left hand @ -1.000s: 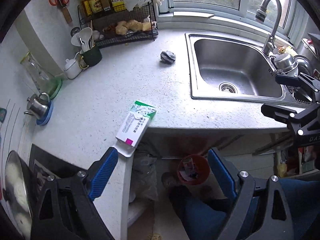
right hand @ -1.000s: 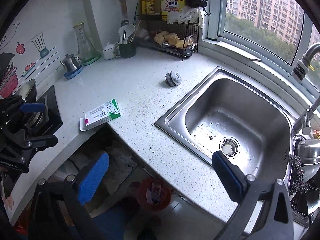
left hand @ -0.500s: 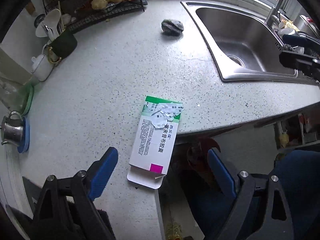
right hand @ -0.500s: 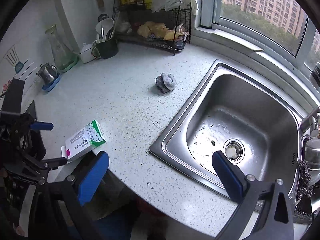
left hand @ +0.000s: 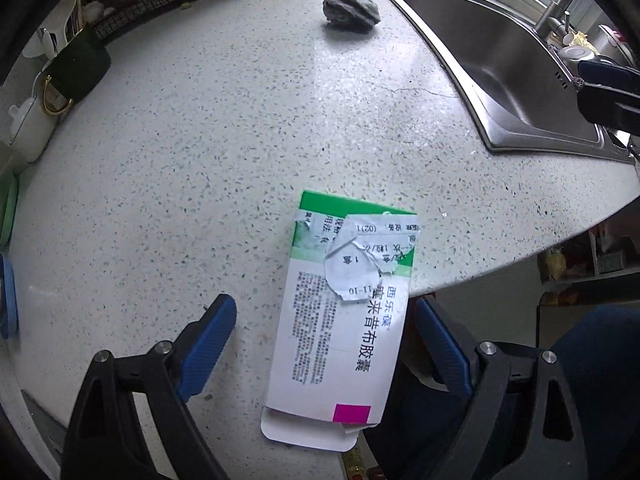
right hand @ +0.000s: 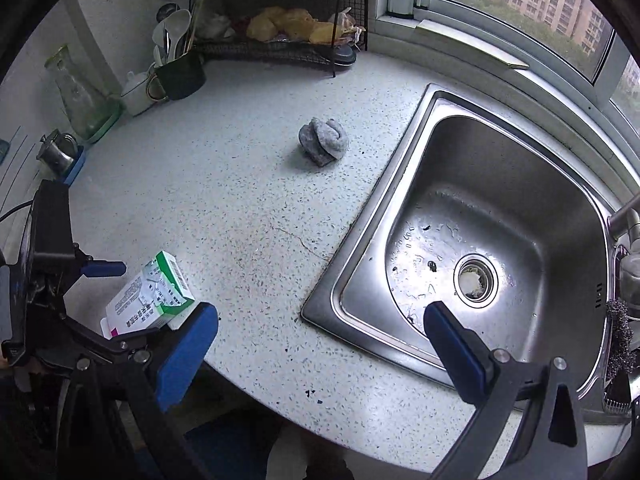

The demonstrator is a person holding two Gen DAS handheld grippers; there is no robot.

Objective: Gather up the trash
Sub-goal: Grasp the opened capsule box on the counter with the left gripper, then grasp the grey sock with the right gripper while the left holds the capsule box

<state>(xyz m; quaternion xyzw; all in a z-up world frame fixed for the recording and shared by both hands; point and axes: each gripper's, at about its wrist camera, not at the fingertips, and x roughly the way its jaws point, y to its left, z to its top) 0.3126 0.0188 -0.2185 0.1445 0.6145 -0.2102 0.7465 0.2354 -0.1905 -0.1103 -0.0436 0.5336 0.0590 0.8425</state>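
A torn white and green medicine box (left hand: 344, 320) lies flat at the counter's front edge, its open flap hanging over the edge. It also shows in the right wrist view (right hand: 150, 296). My left gripper (left hand: 324, 344) is open, its blue fingers on either side of the box's near end, not touching it. A crumpled grey wad (left hand: 351, 12) lies farther back near the sink; it also shows in the right wrist view (right hand: 323, 141). My right gripper (right hand: 316, 352) is open and empty above the counter edge by the sink.
A steel sink (right hand: 492, 248) fills the right side. A wire rack (right hand: 288, 40), a dark utensil mug (right hand: 180, 76), a white pot (right hand: 136, 92) and a glass jug (right hand: 80, 100) line the back left. The counter (left hand: 200, 160) drops off at the front.
My left gripper has moved forward and down over the counter until its fingers flank the medicine box. My right gripper has moved closer to the counter and sink.
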